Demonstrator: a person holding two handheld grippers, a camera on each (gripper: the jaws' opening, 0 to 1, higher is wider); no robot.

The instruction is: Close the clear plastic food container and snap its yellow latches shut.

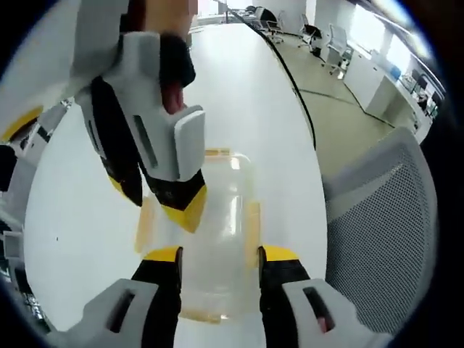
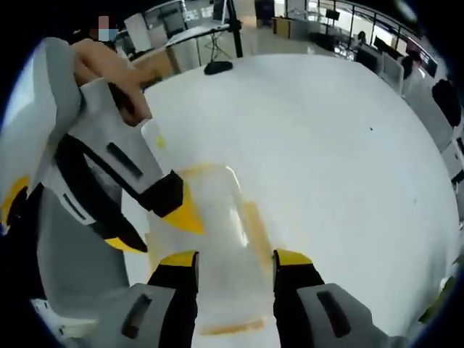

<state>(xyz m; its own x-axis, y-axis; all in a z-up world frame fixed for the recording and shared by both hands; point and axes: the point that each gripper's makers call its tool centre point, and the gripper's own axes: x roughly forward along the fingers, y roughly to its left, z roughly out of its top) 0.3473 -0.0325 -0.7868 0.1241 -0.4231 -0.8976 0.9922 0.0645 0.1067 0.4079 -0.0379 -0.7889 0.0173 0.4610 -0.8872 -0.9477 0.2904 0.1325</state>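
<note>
Over the container (image 1: pixel 217 239), both grippers hover, fingers (image 1: pixel 168 270) spread.

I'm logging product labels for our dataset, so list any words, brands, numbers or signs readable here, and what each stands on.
None can be read. The clear container with yellow latches shows no print, nor do the left gripper, the right gripper, or the white table.

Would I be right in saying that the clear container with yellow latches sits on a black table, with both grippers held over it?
Not quite: the table is white, not black, as the right gripper view shows plainly. The rest holds: the clear container with yellow latches sits on it, with the left gripper and the right gripper both held over it.
</note>
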